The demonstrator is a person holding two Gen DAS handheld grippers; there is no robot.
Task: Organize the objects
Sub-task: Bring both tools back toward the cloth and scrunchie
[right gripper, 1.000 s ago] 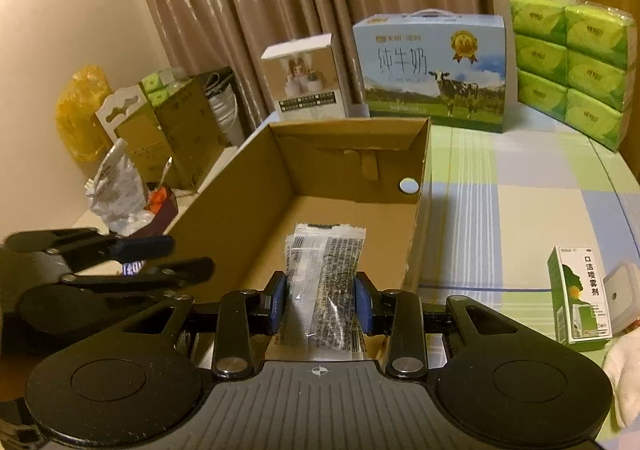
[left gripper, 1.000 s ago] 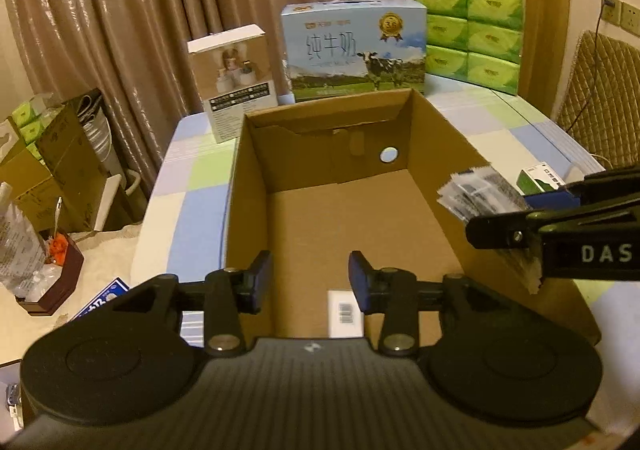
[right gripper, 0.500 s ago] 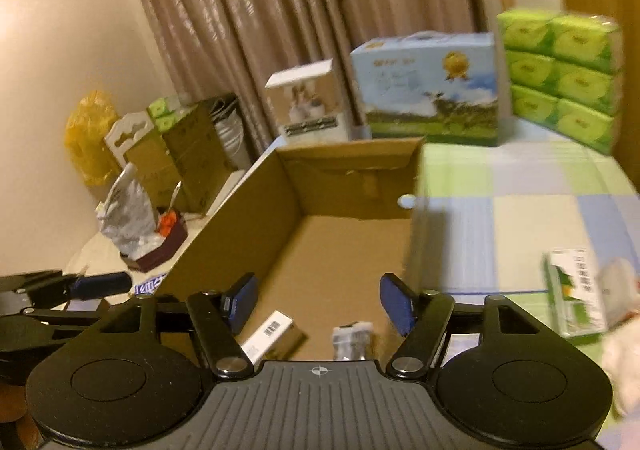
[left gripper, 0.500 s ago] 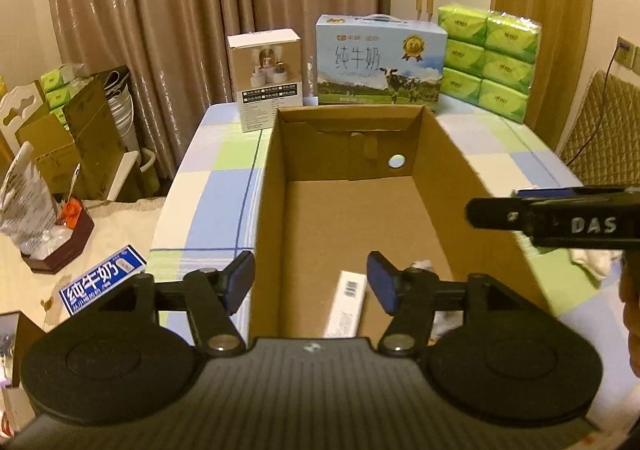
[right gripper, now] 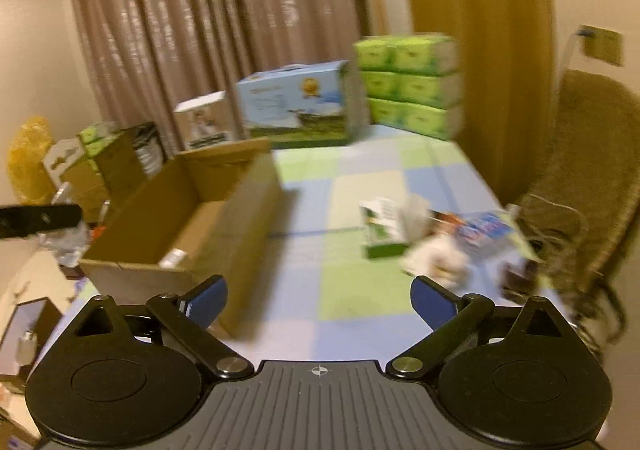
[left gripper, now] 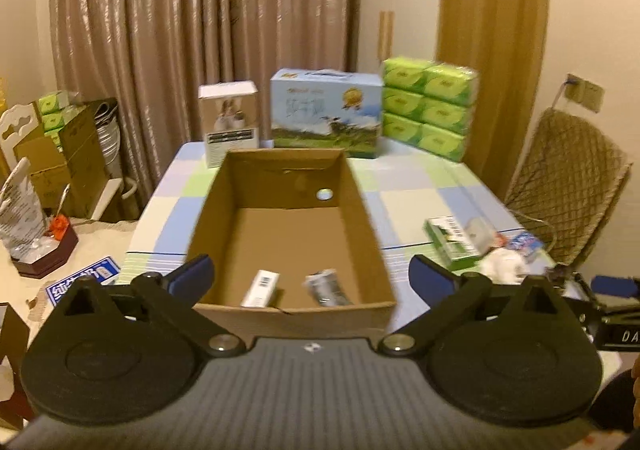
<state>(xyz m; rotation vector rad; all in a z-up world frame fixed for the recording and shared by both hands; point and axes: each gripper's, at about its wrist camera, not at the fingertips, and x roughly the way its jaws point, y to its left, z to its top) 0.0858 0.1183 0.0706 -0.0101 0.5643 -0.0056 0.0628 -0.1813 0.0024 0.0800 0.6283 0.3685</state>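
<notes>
An open cardboard box (left gripper: 352, 186) (right gripper: 224, 218) stands on the checked tablecloth. Inside it, near the front wall, lie a small white carton (left gripper: 261, 288) and a clear printed packet (left gripper: 326, 287). My left gripper (left gripper: 312, 278) hangs in front of the box, its jaws opening wide with nothing between them. My right gripper (right gripper: 318, 300) is to the right of the box over the bare cloth, jaws also opening and empty. Right of the box lie a green-and-white carton (left gripper: 452, 237) (right gripper: 382, 228), a white soft thing (right gripper: 436, 256) and a blue packet (right gripper: 486, 228).
At the table's far edge stand a white box (left gripper: 230, 122), a blue milk carton case (left gripper: 325, 112) and stacked green tissue packs (left gripper: 430, 112). A padded chair (left gripper: 568, 190) is at the right. Boxes and clutter fill the floor at the left.
Both grippers opened wide and pulled back from the box. The right one let go of the clear packet, which now lies in the box, and swung right toward the loose items.
</notes>
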